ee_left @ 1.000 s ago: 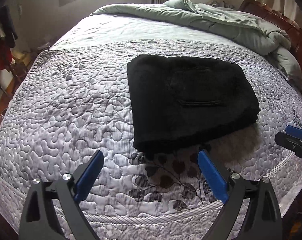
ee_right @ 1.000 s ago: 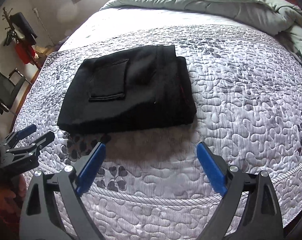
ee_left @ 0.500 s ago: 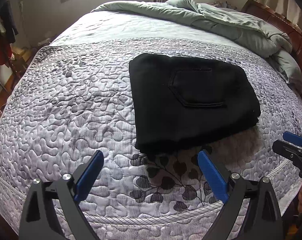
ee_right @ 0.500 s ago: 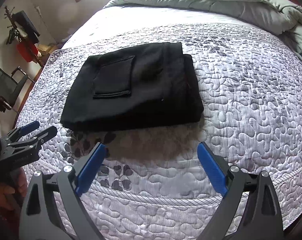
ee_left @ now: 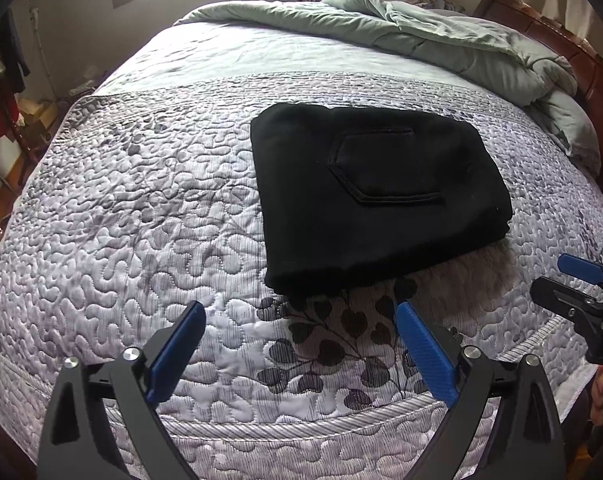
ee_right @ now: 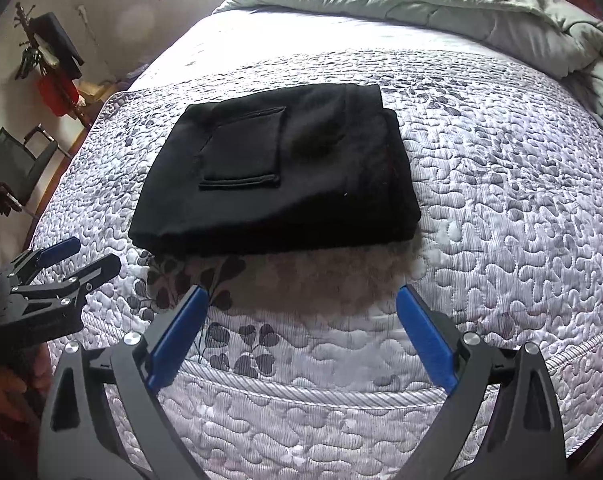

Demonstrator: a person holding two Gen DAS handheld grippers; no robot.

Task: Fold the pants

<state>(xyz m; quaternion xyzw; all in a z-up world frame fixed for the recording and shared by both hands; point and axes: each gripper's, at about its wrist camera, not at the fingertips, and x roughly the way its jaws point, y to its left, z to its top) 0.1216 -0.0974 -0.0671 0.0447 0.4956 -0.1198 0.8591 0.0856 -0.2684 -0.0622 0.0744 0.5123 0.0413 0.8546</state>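
Lying flat on the bed, the black pants (ee_left: pixel 377 196) are folded into a thick, neat block. In the left wrist view the block sits in the middle of the frame, a bit to the right. Its long side runs from left to right across the frame, tipped so the right end is a little lower. A sewn back pocket (ee_left: pixel 385 166) faces up on top, with its pointed end aimed at the left side of the frame. In the right wrist view the pants (ee_right: pixel 277 172) sit just left of the middle, long side again running left to right, and the pocket (ee_right: pixel 243 154) lies on the left half. The stacked layers show along the near edge and the right edge.

Under the pants is a gray and white quilted bedspread (ee_left: pixel 141 208) with dark leaf prints near the bottom edge. A rumpled green comforter (ee_left: pixel 441 36) is bunched in the upper right of the frame, well apart from the pants.

The left gripper (ee_left: pixel 299 316) hangs near the bottom of its frame, close to the near edge of the pants but not touching, jaws spread wide and holding nothing. The right gripper (ee_right: pixel 301 300) does the same in its own view, jaws spread wide and holding nothing.
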